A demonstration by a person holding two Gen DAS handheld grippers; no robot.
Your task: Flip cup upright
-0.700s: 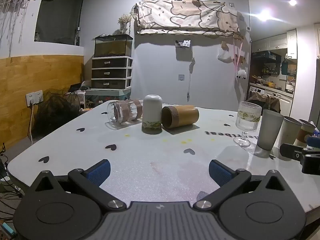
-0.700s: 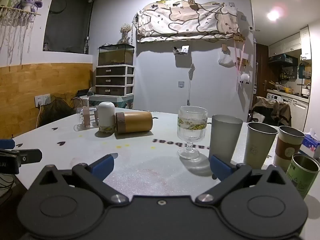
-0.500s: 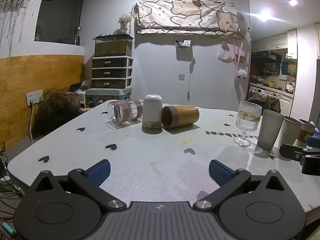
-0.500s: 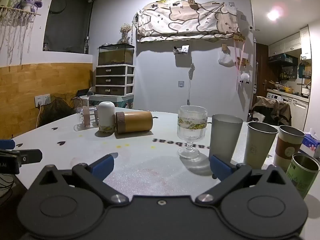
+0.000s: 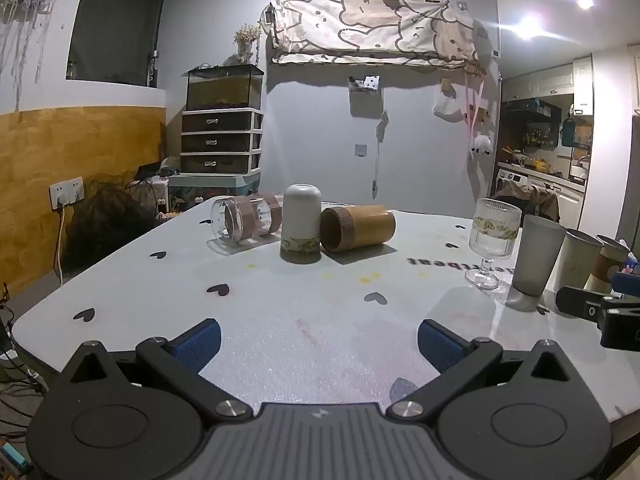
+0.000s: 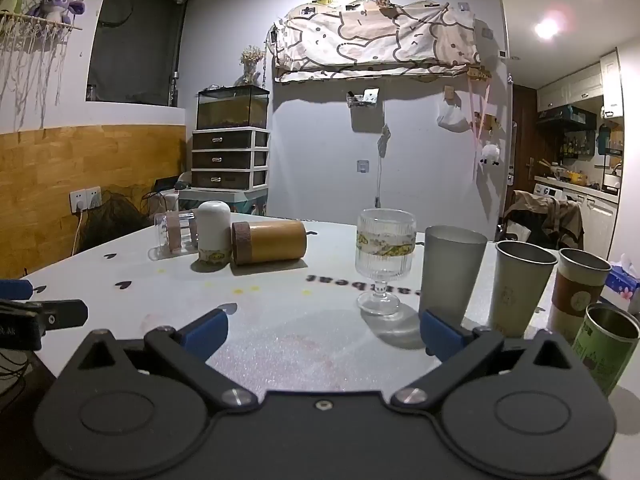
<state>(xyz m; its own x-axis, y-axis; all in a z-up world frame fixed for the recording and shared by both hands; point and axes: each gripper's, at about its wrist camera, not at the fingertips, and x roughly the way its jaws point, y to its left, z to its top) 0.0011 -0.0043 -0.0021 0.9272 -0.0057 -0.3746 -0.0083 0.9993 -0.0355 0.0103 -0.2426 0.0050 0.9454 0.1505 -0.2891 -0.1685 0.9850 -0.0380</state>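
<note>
Currently, left view: left tool (image 5: 318, 338) spread, empty; white cup (image 5: 301, 224) inverted on worktop (image 5: 280, 320) at 12 o'clock.
Right view: right tool (image 6: 323, 334) spread, empty; cup at 11 o'clock. Probably light, rigid, smooth; grip mid-wall.

On the surface (image 5: 280, 312), an inverted cup (image 5: 301, 224) stands between two lying cups (image 5: 244, 222) (image 5: 358, 227); a goblet (image 5: 494, 242) stands far right.
</note>
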